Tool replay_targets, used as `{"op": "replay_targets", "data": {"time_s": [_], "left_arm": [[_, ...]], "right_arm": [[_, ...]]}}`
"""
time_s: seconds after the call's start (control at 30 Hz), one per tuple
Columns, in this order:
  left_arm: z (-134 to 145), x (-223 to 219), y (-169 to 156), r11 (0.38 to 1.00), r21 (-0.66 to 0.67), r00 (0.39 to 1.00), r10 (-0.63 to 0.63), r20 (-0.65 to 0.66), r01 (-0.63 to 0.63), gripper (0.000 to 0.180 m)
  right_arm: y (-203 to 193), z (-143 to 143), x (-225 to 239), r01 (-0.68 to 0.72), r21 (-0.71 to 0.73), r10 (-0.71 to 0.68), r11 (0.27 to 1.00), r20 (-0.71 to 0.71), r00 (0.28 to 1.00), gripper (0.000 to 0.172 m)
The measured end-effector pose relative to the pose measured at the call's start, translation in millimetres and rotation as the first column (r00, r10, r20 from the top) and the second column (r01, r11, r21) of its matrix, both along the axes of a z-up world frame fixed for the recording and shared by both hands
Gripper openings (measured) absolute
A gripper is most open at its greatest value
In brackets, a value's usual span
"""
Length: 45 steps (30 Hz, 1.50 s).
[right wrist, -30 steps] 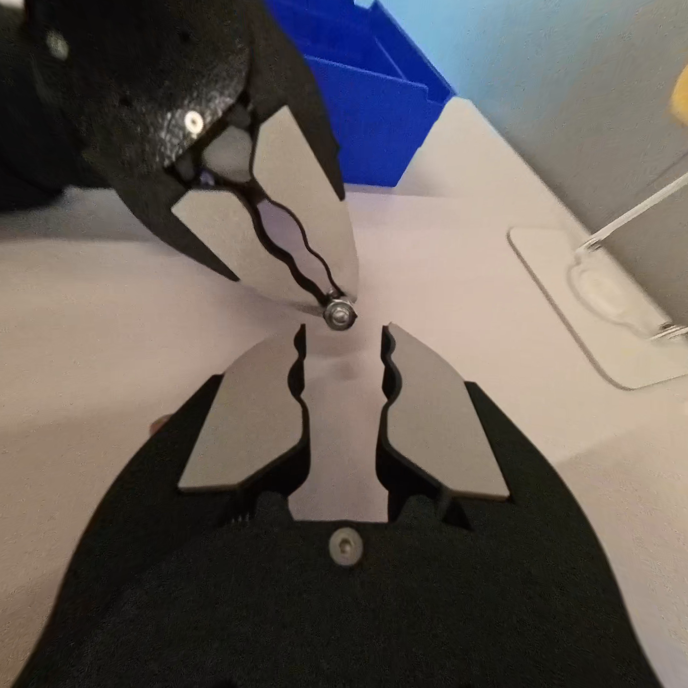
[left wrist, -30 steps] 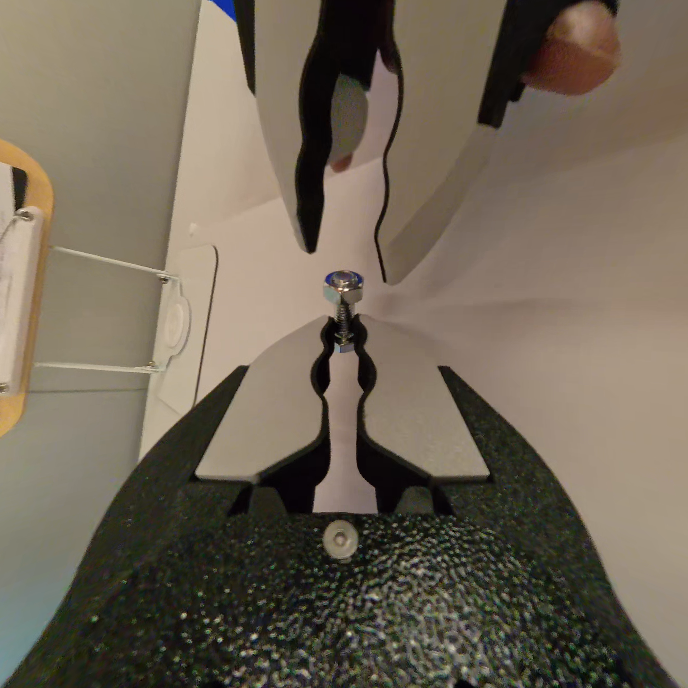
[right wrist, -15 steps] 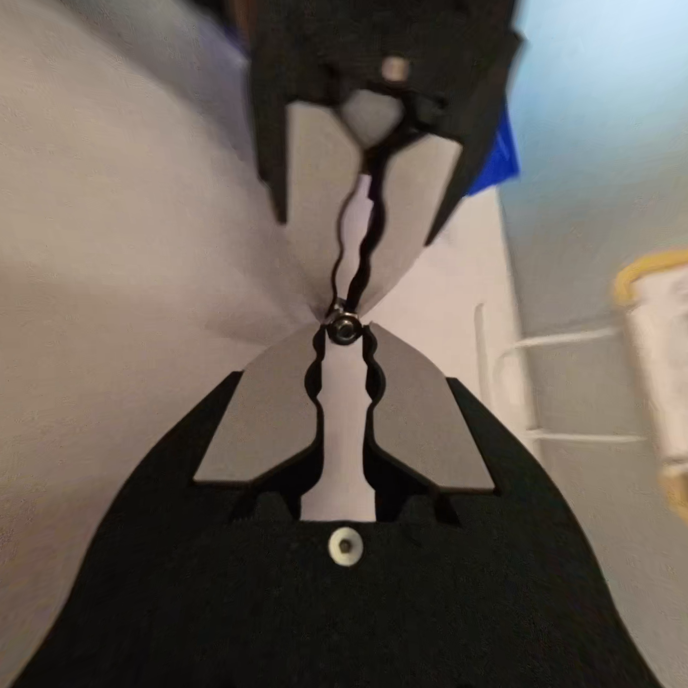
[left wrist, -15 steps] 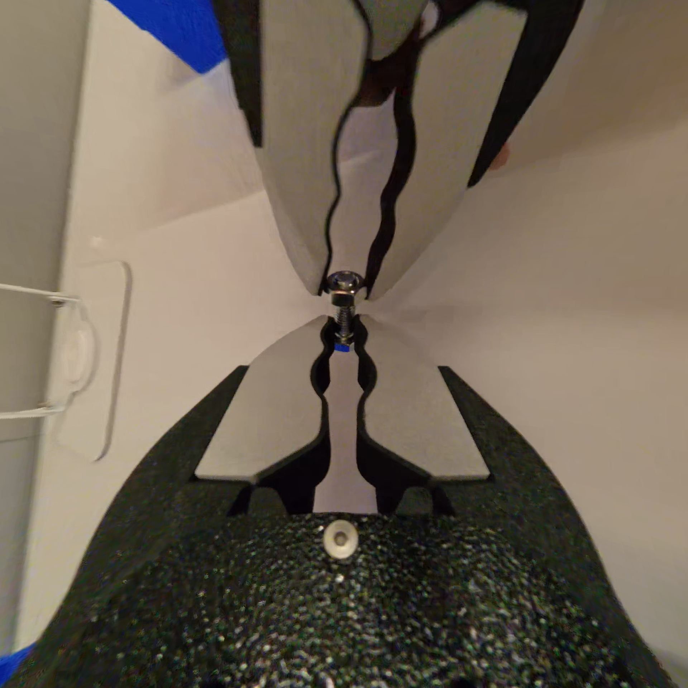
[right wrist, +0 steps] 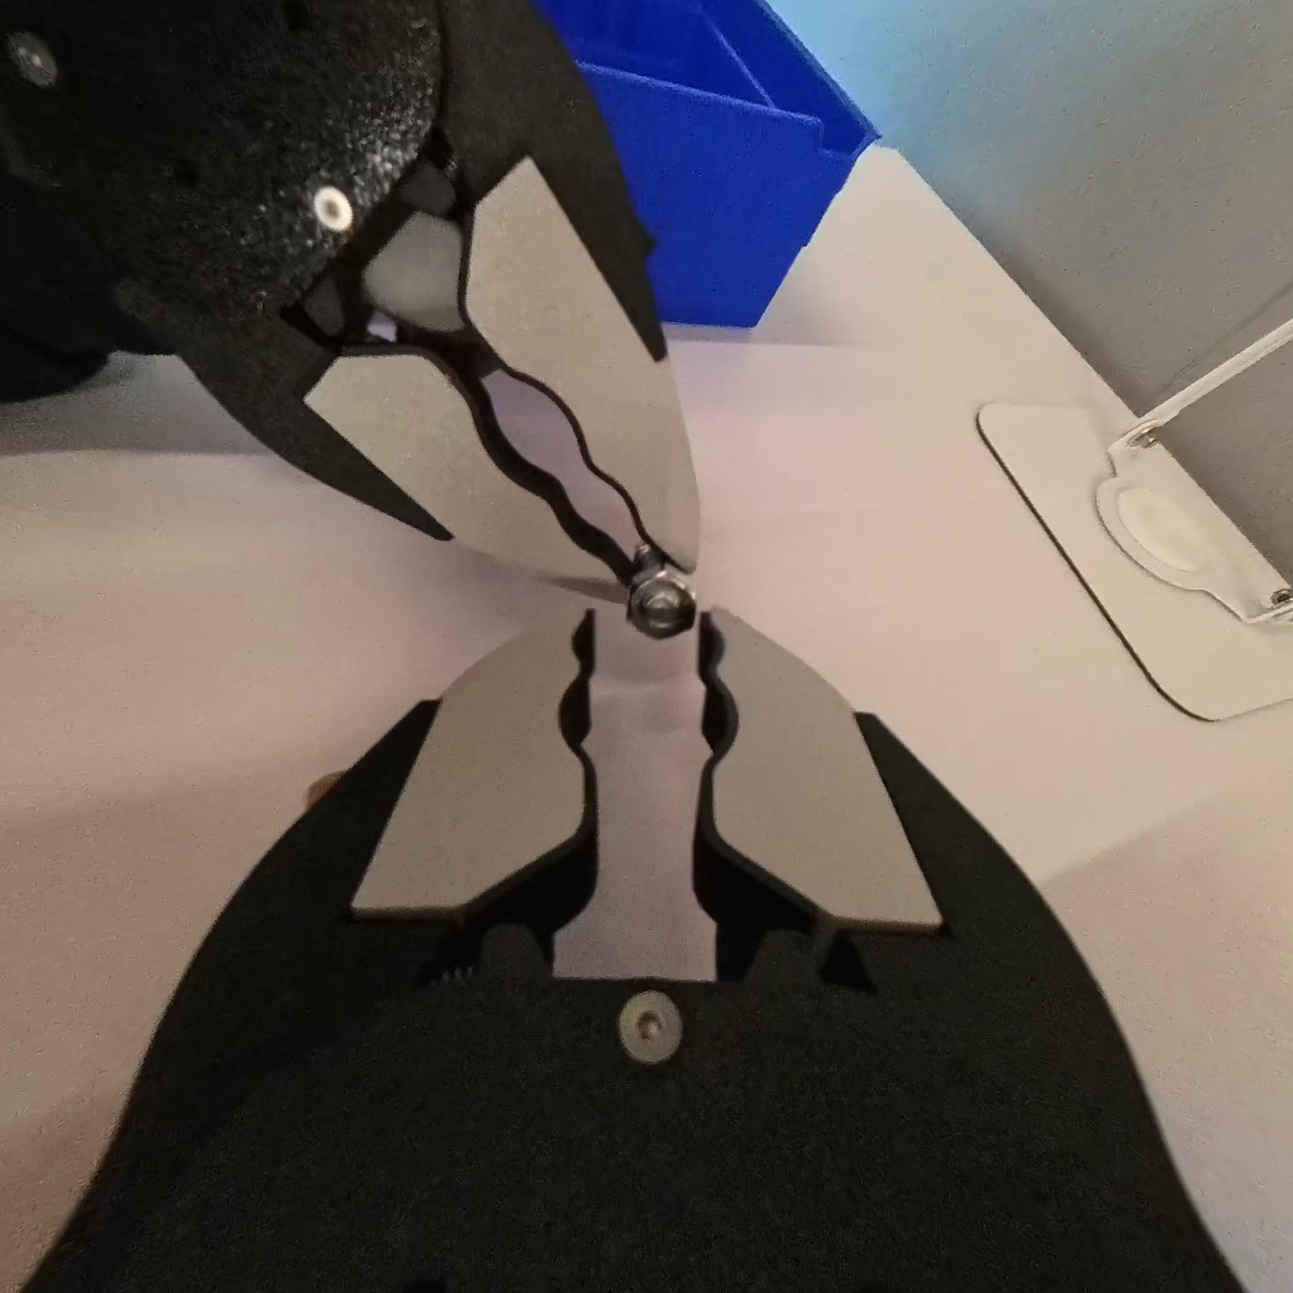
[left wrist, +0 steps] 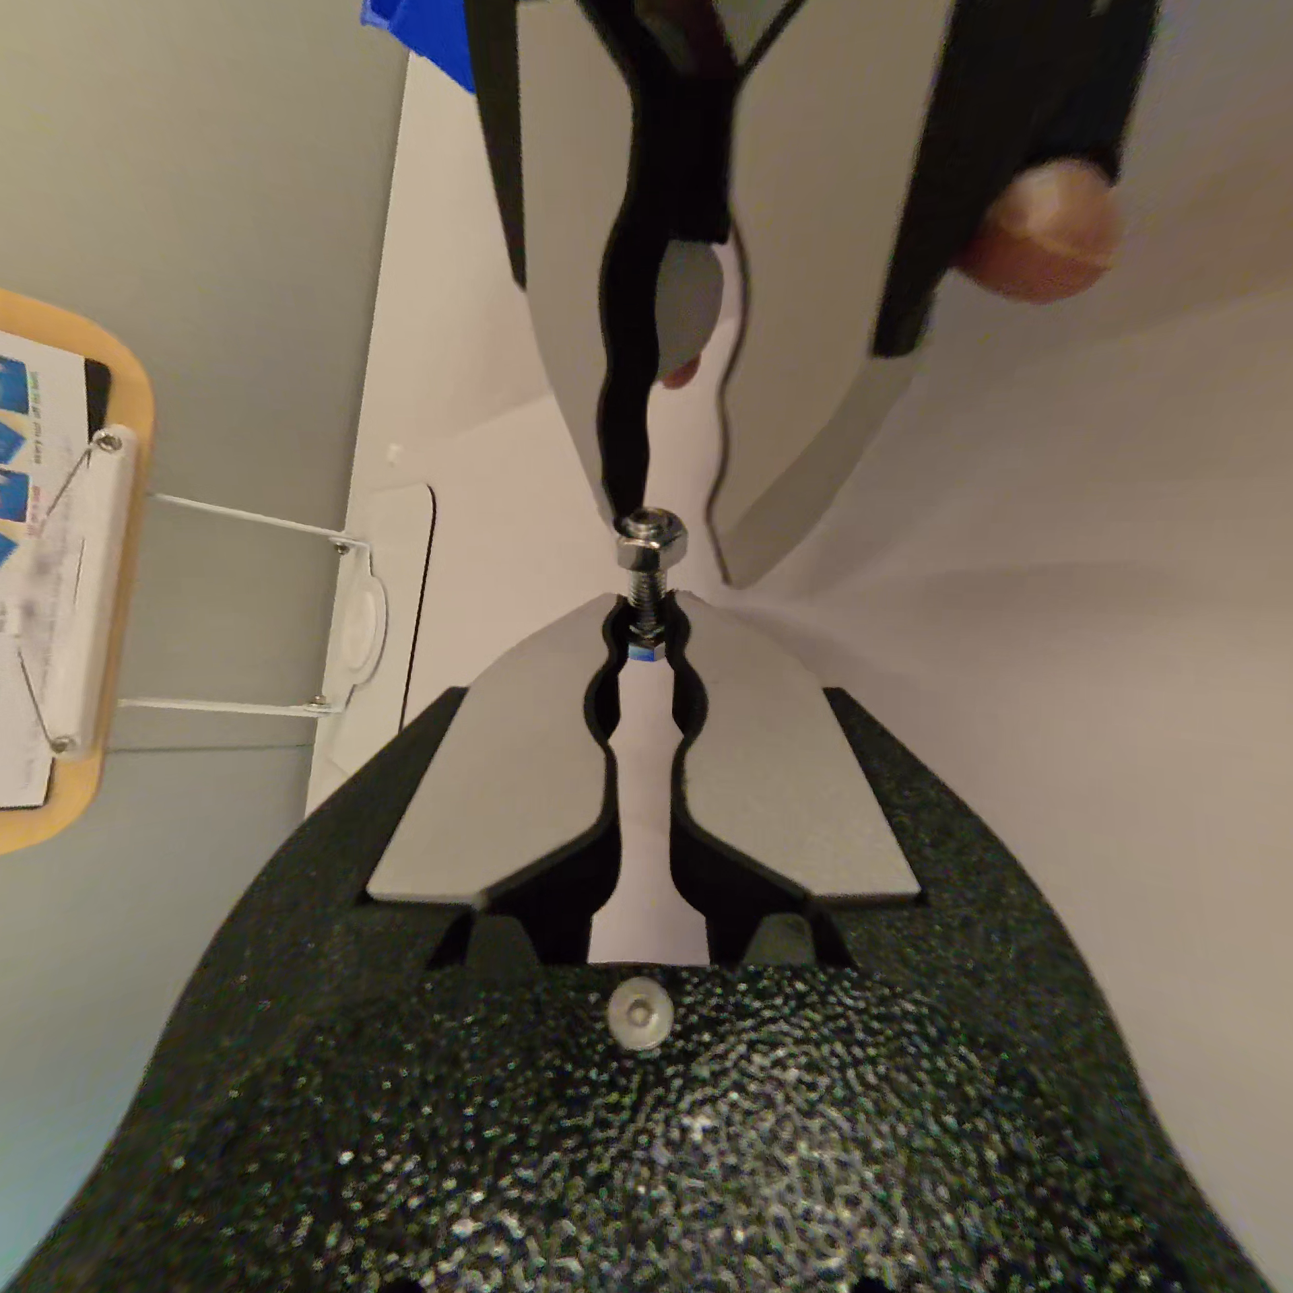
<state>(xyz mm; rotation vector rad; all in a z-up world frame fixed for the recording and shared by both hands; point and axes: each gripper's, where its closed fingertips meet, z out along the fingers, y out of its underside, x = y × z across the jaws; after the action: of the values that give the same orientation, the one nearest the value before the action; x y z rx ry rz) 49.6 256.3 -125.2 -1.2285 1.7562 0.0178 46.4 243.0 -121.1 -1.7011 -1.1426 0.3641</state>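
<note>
My left gripper (left wrist: 644, 619) is shut on a small silver bolt (left wrist: 642, 595), gripping it at the head end with the threaded shaft pointing forward. A silver hex nut (left wrist: 651, 544) sits on the far end of the shaft. My right gripper (right wrist: 645, 619) faces it tip to tip and is open. The nut (right wrist: 661, 605) stands between its fingertips, close to the right one, with a gap on the left side. In the left wrist view one right fingertip (left wrist: 616, 500) is at the nut and the other stands off. The left gripper (right wrist: 658, 560) also shows in the right wrist view.
All of this is held above a white tabletop (right wrist: 210, 630). A blue bin (right wrist: 707, 175) stands at the back. A white stand base (right wrist: 1091, 560) and a wood-rimmed board with paper (left wrist: 63, 574) are by the grey wall. A person's fingertip (left wrist: 1035, 238) is on the right gripper. My two grippers' fingertips are within a few centimetres of each other.
Half a second ago the right gripper was rolled over and shut on the nut. Now it has let go, opened and rolled back. The left gripper still holds the bolt.
</note>
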Motion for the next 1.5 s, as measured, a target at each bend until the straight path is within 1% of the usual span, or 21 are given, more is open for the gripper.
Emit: {"op": "replay_targets", "data": {"time_s": [0.03,0.1,0.17,0.27,0.33,0.4,0.47,0.57,0.67,0.77,0.83,0.9,0.93,1.0,1.03,1.07,1.13,1.2,1.3,1.4,1.5], "left_arm": [[-1.6,0.7,-3.0,1.0,0.005,1.0,-0.02,-0.013,0.02,0.009],[-4.2,-0.2,-5.7,0.999,-0.005,0.999,-0.034,-0.037,0.034,0.009],[-10.0,-1.0,-13.2,0.995,-0.079,0.996,-0.07,-0.051,0.065,0.009],[-18.4,-2.4,-28.8,0.964,-0.241,0.99,-0.131,-0.057,0.113,0.009],[-20.0,-2.4,-31.9,0.953,-0.277,0.988,-0.142,-0.053,0.122,0.009],[-17.4,-0.9,-27.2,0.962,-0.25,0.992,-0.121,-0.043,0.107,0.009],[-14.2,-0.7,-20.7,0.975,-0.208,0.995,-0.093,-0.034,0.084,0.009],[-9.2,-1.5,-10.0,0.99,-0.131,0.999,-0.049,-0.024,0.045,0.009],[-5.3,-1.6,-5.4,0.997,-0.073,0.999,-0.031,-0.017,0.03,0.009],[-4.4,-1.3,-6.7,0.998,-0.047,0.999,-0.039,-0.023,0.038,0.009],[-7.6,-1.7,-9.9,0.997,-0.05,0.998,-0.055,-0.043,0.053,0.009],[-11.6,-1.6,-16.3,0.991,-0.117,0.996,-0.076,-0.047,0.07,0.009],[-14.2,-1.6,-21.1,0.982,-0.173,0.995,-0.091,-0.045,0.082,0.009],[-18.6,-2.5,-30.4,0.958,-0.264,0.991,-0.127,-0.046,0.11,0.009],[-20.4,-3.1,-34.2,0.946,-0.3,0.989,-0.14,-0.047,0.12,0.009],[-20.4,-2.9,-33.4,0.946,-0.302,0.99,-0.136,-0.045,0.117,0.009],[-17.7,-1.4,-28.2,0.957,-0.273,0.993,-0.112,-0.034,0.098,0.009],[-14.3,-0.8,-22.6,0.968,-0.237,0.996,-0.089,-0.023,0.081,0.009],[-8.3,-0.7,-12.5,0.985,-0.167,0.999,-0.046,-0.004,0.045,0.008],[-2.6,-0.3,-5.7,0.996,-0.089,1.0,-0.018,0.008,0.018,0.008],[-2.7,-0.1,-6.3,0.998,-0.061,1.0,-0.022,-0.008,0.021,0.008]], "right_arm": [[-0.1,0.4,-0.2,-0.001,0.014,0.001,1.0,0.005,1.0,0.018],[-2.9,-4.7,-0.2,-0.041,0.047,0.038,0.998,0.072,0.997,0.018],[-9.7,-10.1,-1.2,-0.136,0.129,0.112,0.982,0.176,0.978,0.018],[-20.4,-17.5,-1.3,-0.351,0.353,0.18,0.867,0.434,0.882,0.018],[-19.4,-17.4,-0.1,-0.392,0.427,0.148,0.815,0.501,0.853,0.018],[-14.9,-13.2,1.3,-0.313,0.374,0.138,0.873,0.427,0.894,0.02],[-11.6,-3.2,0.3,-0.217,0.291,0.133,0.932,0.281,0.95,0.037],[-6.7,6.2,0.3,-0.103,0.11,0.095,0.989,0.075,0.993,0.04],[-3.4,4.1,0.8,-0.048,-0.037,0.047,0.998,-0.031,0.998,0.037],[-3.0,-3.8,0.6,-0.032,-0.089,0.03,0.995,-0.028,0.999,0.021],[-5.3,-7.3,0.8,-0.062,-0.033,0.063,0.998,0.038,0.997,0.019],[-10.9,-10.5,-0.1,-0.148,0.094,0.131,0.984,0.165,0.978,0.019],[-14.6,-12.1,-0.9,-0.216,0.187,0.165,0.958,0.255,0.953,0.019],[-19.1,-14.7,-1.5,-0.356,0.382,0.166,0.853,0.45,0.878,0.019],[-18.9,-15.4,-0.6,-0.4,0.444,0.135,0.802,0.517,0.845,0.017],[-16.7,-14.7,0.6,-0.403,0.468,0.109,0.786,0.538,0.836,0.017],[-14.1,-10.9,1.3,-0.337,0.424,0.115,0.84,0.468,0.876,0.022],[-10.8,-1.8,1.1,-0.244,0.364,0.113,0.899,0.344,0.932,0.035],[-4.1,3.4,5.4,-0.121,0.227,0.075,0.966,0.201,0.977,0.039],[-1.8,2.0,6.0,-0.048,0.047,0.046,0.998,0.056,0.997,0.039],[-5.8,4.6,1.4,-0.061,0.0,0.061,0.998,-0.014,0.998,0.033]]}}
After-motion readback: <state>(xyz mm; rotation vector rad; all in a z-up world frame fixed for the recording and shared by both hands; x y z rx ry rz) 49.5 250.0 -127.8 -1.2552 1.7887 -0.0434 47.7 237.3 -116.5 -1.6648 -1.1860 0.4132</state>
